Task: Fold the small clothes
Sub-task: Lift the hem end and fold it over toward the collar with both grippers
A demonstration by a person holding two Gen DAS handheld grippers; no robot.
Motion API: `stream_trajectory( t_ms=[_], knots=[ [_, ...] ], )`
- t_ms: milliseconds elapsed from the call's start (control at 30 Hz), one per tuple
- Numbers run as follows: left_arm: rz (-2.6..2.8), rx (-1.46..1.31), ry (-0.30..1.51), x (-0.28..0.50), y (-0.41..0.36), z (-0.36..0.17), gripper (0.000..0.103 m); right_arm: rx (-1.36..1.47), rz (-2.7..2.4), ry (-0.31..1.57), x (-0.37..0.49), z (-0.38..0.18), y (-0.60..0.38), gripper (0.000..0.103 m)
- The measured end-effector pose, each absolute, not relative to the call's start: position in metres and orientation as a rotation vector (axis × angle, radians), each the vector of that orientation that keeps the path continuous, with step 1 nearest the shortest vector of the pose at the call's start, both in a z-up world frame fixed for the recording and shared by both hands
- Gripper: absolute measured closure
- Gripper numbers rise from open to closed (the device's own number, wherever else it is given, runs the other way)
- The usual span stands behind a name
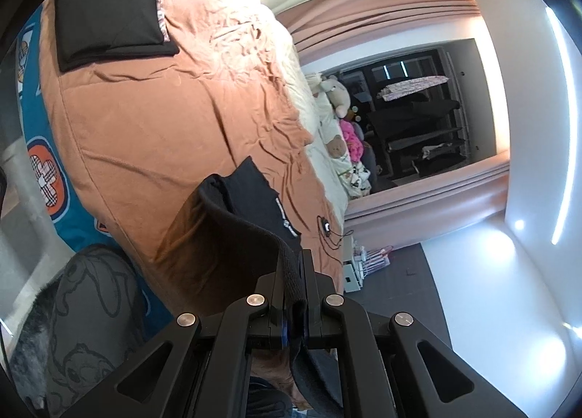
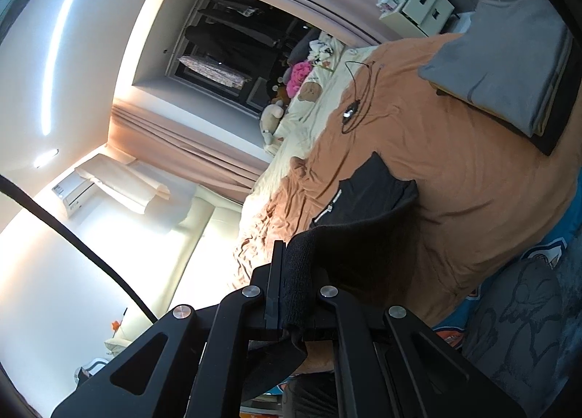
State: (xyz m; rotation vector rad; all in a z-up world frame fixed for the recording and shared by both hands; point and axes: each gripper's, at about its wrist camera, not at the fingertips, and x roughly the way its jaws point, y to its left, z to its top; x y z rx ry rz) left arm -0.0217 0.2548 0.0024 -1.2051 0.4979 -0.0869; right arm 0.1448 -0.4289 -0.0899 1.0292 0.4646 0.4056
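Both grippers clenched on black garment (image 1: 254,214): left gripper (image 1: 295,294) pinches hem at lower centre, right gripper (image 2: 291,294) same. Far end lies on orange bedspread (image 1: 152,119), mid-frame. Advice: keep corners level, hem taut, lay edge-to-edge, release together.

Left gripper (image 1: 295,294) clamped on black garment (image 1: 251,221), lifted over orange bedspread (image 1: 152,127). Far left, folded black clothes (image 1: 109,18).

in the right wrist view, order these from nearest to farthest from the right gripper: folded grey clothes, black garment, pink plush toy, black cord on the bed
1. black garment, clamped in the right gripper
2. black cord, mid-bed
3. folded grey clothes, upper right
4. pink plush toy, beyond the bed

Two and three are close.
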Motion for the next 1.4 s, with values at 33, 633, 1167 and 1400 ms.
stream_trajectory(
  t_ms=[33, 633, 1167, 1400],
  knots=[
    [-0.081, -1.206, 0.505, -0.017, 0.255, 0.0, 0.099, 1.033, 0.396, 0.475, 0.155, -0.096, -0.43, 0.102],
    [-0.025, -1.168, 0.589, 0.114, 0.26, -0.002, 0.099, 1.04, 0.323, 0.566, 0.296, -0.093, -0.419, 0.102],
    [0.07, -1.099, 0.732, 0.248, 0.263, -0.032, 0.099, 0.993, 0.278, 0.709, 0.412, -0.088, -0.405, 0.102],
    [0.136, -1.097, 0.793, 0.297, 0.271, -0.06, 0.099, 0.988, 0.246, 0.748, 0.463, -0.087, -0.395, 0.102]
  ],
)
